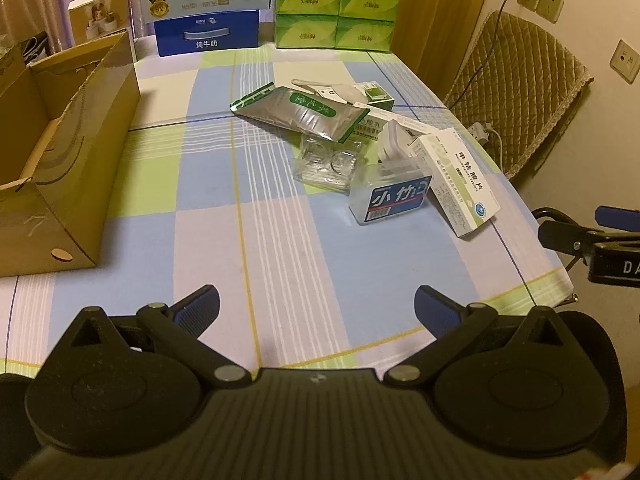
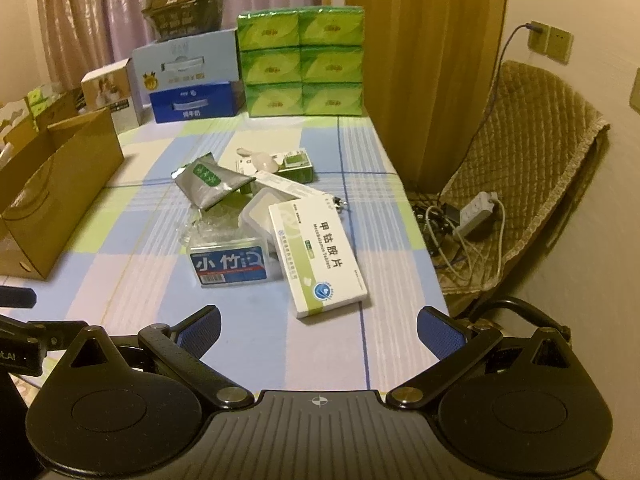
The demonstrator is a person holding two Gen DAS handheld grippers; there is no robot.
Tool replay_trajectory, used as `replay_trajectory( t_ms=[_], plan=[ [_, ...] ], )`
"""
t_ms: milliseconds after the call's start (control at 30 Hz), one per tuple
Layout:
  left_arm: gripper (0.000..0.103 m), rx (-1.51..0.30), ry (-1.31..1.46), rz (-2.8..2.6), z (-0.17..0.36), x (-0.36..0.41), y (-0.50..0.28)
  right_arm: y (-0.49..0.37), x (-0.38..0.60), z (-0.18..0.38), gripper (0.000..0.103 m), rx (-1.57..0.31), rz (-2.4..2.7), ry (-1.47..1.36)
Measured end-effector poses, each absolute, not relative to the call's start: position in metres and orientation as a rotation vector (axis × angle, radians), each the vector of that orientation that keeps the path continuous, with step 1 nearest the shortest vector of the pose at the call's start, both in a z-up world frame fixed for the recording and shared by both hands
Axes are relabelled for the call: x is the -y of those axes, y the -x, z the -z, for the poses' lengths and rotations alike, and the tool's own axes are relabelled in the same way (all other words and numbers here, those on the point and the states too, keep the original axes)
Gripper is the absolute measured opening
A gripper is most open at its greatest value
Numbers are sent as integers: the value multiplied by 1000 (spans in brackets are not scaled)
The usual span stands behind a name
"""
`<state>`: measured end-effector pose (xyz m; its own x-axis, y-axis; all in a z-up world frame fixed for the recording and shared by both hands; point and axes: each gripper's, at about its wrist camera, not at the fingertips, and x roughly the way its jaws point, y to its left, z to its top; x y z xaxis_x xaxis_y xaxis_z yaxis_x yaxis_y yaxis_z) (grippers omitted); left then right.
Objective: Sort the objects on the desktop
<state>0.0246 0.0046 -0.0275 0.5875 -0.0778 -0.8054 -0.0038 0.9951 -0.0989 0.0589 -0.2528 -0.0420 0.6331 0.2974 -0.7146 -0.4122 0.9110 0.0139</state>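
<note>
1. We see a big table [image 2: 280, 360] with a checked cloth in blue, green and pale squares.
2. An open brown cardboard box [image 1: 60, 152] stands on the left side of the table.
3. A stack of green tissue packs [image 2: 302, 62] stands at the far end, next to a blue milk carton [image 2: 196, 102].
4. A pile of small things lies in the middle of the table, well apart from the brown box.
5. In the pile, a white and green pill box [image 2: 318, 256] leans on a clear case with a blue label [image 2: 228, 266].
6. A silver pouch [image 1: 308, 110] lies behind them, resting partly on clear plastic wrap [image 1: 328, 164].
7. Our left gripper [image 1: 316, 306] hangs over the near part of the table, fingers spread wide, holding nothing.
8. Our right gripper [image 2: 318, 326] is near the pill box, fingers spread wide too, holding nothing.
</note>
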Motion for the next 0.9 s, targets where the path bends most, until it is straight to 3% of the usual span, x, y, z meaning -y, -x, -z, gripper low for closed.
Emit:
replay_trajectory(
  t_ms=[900],
  plan=[
    [101, -921, -6, 161, 49, -12, -74, -114, 229, 80, 101, -861, -497, 284]
  ],
)
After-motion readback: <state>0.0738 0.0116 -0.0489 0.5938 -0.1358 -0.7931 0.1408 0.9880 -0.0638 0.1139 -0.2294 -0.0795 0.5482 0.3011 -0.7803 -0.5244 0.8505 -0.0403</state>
